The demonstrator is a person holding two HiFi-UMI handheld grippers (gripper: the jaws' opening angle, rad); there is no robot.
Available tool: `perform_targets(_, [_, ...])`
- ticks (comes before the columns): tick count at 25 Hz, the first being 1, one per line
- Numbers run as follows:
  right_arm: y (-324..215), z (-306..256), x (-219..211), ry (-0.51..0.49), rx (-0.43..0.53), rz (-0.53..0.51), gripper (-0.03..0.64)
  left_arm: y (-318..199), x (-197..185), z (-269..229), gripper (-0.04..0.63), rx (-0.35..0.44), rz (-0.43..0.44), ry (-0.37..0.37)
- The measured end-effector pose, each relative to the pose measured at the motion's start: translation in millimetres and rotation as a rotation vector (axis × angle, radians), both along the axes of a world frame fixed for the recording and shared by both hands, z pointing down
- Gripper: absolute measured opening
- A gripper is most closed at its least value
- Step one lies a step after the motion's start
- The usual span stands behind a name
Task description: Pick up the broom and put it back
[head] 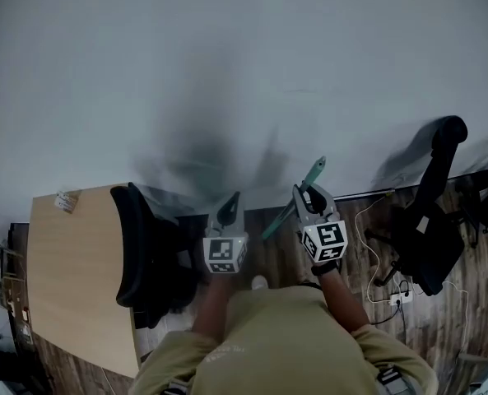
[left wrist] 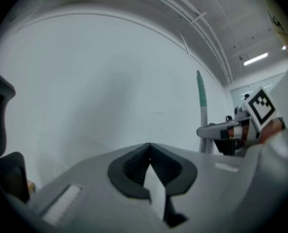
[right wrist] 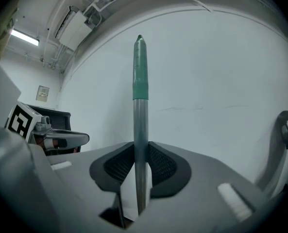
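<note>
In the right gripper view, the broom handle point(right wrist: 141, 125) stands upright: a grey metal shaft with a teal grip point(right wrist: 140, 67) at its top. My right gripper point(right wrist: 141, 154) is shut on the shaft, its black pads pressing both sides. In the head view the right gripper point(head: 305, 196) holds the handle point(head: 312, 175) tilted up toward the white wall. The broom head is hidden. My left gripper point(head: 229, 208) hovers just left of it, its jaws point(left wrist: 149, 152) shut with nothing between them. From the left gripper view, the handle point(left wrist: 201, 106) and the right gripper point(left wrist: 231, 130) show at the right.
A light wooden table point(head: 71, 278) stands at the left with a black office chair point(head: 141, 253) pushed against it. A second black chair point(head: 433, 220) stands at the right, over cables and a power strip point(head: 396, 296) on the wooden floor. The white wall point(head: 244, 72) is straight ahead.
</note>
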State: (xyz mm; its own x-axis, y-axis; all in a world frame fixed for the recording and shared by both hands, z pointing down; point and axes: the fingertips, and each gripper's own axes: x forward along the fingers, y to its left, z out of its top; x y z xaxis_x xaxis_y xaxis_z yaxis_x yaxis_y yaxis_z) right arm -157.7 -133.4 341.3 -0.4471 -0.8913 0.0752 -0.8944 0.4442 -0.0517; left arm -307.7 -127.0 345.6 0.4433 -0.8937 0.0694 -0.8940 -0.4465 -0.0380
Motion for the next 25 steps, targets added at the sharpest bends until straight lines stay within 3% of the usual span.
perform_targets(7, [11.9, 2.7, 26.4, -0.012, -0.020, -0.037, 0.087, 11.8, 37.7, -10.8, 0.002, -0.016, -0.050, 0.046])
perform_targets(15, [18.1, 6.1, 54.5, -0.038, -0.036, -0.060, 0.087, 18.0, 84.3, -5.9, 0.000, -0.031, -0.009, 0.003])
perform_targets(18, [19.6, 9.4, 63.8, -0.033, -0.045, -0.063, 0.089, 20.2, 94.8, -1.6, 0.000, -0.049, -0.038, -0.007])
perform_targets(25, [23.8, 5.6, 82.6, -0.012, -0.027, -0.081, 0.089, 21.4, 127.0, -6.0, 0.001, -0.027, 0.002, 0.070])
